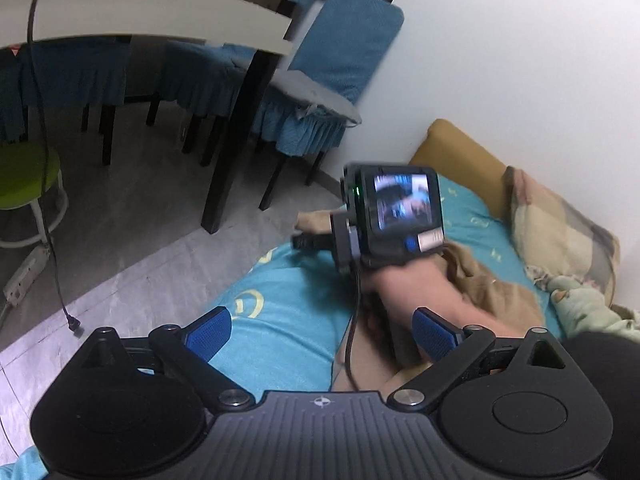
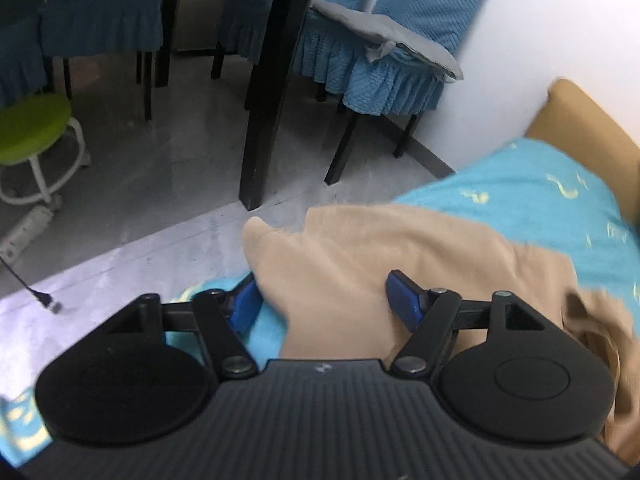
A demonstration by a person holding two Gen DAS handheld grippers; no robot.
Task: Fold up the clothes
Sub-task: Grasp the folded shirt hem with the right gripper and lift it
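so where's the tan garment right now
The tan garment lies crumpled on the turquoise sheet by the sheet's floor-side edge. In the right wrist view it sits between the pads of the open right gripper.

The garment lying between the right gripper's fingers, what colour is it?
Plain tan, a light beige, with no pattern; the garment shows best in the right wrist view.

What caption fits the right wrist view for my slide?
Right claw open over a tan garment lying on a blue sheet, a pad at each side of the cloth.
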